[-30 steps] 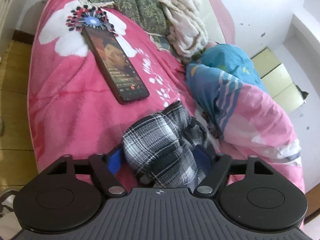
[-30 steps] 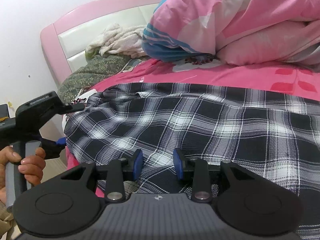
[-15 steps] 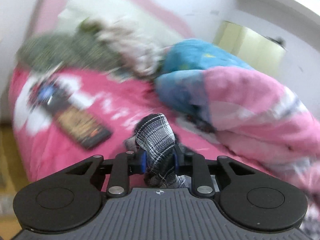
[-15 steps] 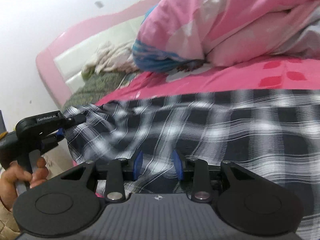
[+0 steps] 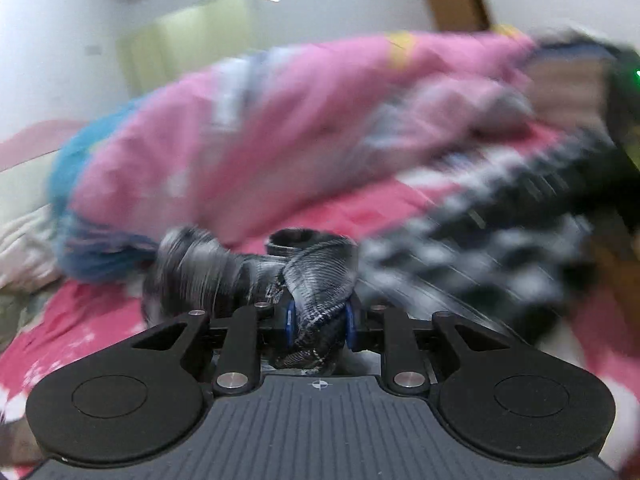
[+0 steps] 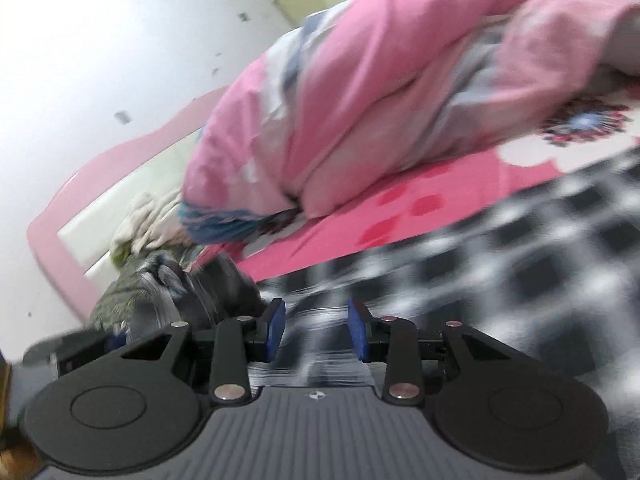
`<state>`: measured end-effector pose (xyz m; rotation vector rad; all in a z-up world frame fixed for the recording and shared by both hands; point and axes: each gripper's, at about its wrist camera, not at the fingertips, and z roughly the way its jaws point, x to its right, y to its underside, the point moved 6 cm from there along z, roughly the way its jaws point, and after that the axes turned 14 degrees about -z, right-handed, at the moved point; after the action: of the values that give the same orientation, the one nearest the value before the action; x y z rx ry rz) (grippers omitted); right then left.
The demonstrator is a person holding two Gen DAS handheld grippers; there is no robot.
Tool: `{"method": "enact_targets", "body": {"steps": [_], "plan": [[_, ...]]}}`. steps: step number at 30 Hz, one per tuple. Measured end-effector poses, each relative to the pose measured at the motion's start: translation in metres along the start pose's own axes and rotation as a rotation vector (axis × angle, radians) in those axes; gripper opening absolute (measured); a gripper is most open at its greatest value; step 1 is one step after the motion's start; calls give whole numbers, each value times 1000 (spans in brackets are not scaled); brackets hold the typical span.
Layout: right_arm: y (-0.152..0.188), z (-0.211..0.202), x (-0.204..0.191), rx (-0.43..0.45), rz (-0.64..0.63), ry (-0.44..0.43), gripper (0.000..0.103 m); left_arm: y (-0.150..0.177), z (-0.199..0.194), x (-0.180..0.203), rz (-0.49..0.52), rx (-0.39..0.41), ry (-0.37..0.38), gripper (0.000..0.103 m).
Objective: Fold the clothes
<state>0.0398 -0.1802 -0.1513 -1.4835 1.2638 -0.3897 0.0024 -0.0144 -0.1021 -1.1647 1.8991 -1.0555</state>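
The left gripper (image 5: 318,328) was closed on a bunched corner of the plaid garment (image 5: 496,256), and its blue pads (image 5: 289,322) pressed the cloth from both sides. From this corner the garment ran away toward the right of the left wrist view, over the pink bed sheet (image 5: 356,216) and in front of the quilt (image 5: 280,128), so its long axis probably lay across, from one gripper to the other. The right gripper (image 6: 316,330) had plaid cloth between its pads (image 6: 276,328), but the picture was blurred and I cannot tell if they really pinched it or only stood around it. In the right wrist view the garment spread from these jaws to the right, in front of the quilt, and a gathered end lay left of them. I judge that both hands were at one long edge, ready to carry it over toward the quilt.
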Motion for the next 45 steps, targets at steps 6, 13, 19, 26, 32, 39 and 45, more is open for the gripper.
{"method": "enact_targets", "body": {"steps": [6, 13, 19, 26, 32, 39, 45], "plan": [[4, -4, 18, 5, 71, 2, 37, 16, -6, 18, 87, -100, 65, 28], [-16, 12, 6, 9, 171, -188, 44, 5, -34, -9, -122, -108, 219, 42], [-36, 68, -2, -148, 266, -307, 61, 1, -26, -32, -229, -79, 133, 44], [-41, 135, -16, -333, 252, -323, 64, 18, 0, -61, -380, -190, 58, 44], [-36, 165, -37, -455, 173, -365, 64, 27, -1, -71, -421, -215, 61, 45], [-54, 149, -60, -396, 130, -446, 64, 28, -2, -74, -428, -202, 65, 47], [-45, 140, -60, -428, 141, -432, 50, 24, -10, -77, -435, -167, 59, 48]]}}
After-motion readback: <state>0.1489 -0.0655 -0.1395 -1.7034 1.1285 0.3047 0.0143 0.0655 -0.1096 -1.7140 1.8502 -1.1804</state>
